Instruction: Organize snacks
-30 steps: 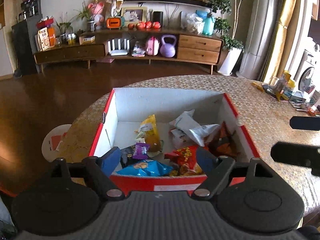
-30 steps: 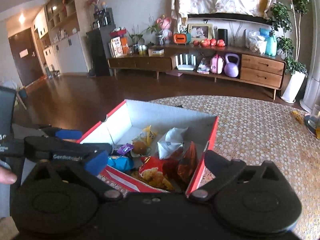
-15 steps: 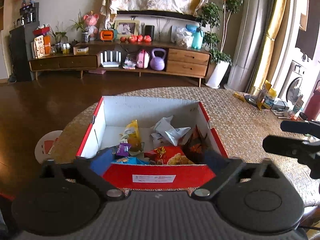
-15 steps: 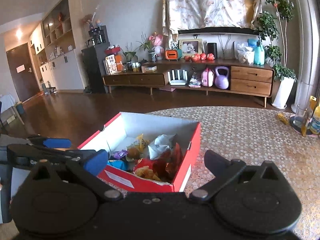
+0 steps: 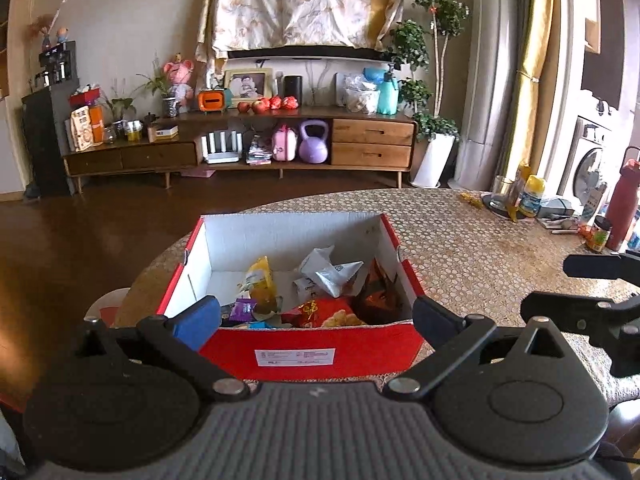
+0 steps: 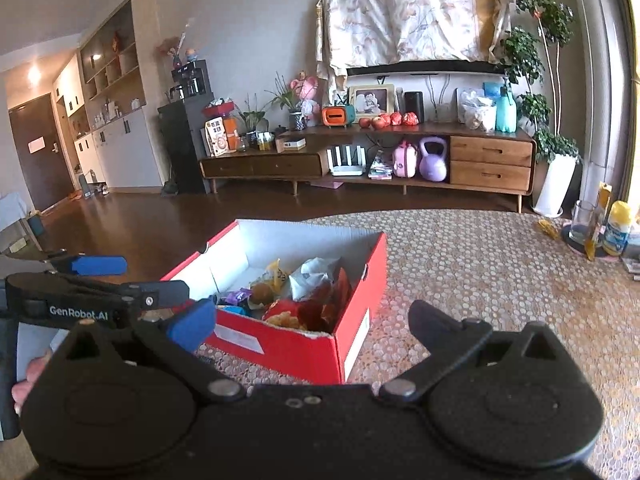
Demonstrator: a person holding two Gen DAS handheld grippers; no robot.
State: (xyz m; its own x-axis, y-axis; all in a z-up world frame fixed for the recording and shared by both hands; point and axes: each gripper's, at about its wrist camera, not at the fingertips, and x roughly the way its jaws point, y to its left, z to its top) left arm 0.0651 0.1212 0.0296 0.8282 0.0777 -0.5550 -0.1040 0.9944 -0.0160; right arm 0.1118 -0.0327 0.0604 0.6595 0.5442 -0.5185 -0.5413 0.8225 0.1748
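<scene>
A red cardboard box (image 5: 312, 354) with white inside stands on the patterned round table (image 5: 472, 248). It holds several snack packets: a yellow one (image 5: 262, 284), a white one (image 5: 328, 270), a red one (image 5: 316, 308) and a small purple one (image 5: 243, 307). My left gripper (image 5: 316, 322) is open and empty, just in front of the box's near wall. The box also shows in the right wrist view (image 6: 304, 350). My right gripper (image 6: 308, 324) is open and empty, near the box's front right corner. The left gripper (image 6: 100, 280) shows at the left of that view.
Bottles, a cup and small items (image 5: 532, 200) stand at the table's far right, with a red flask (image 5: 622, 200). A long wooden sideboard (image 5: 240, 148) lines the far wall beyond dark wood floor. A white stool (image 5: 108, 304) stands left of the table.
Both grippers have drawn back and up from the box, so it now sits farther away. Nothing was picked up and the packets have not moved.
</scene>
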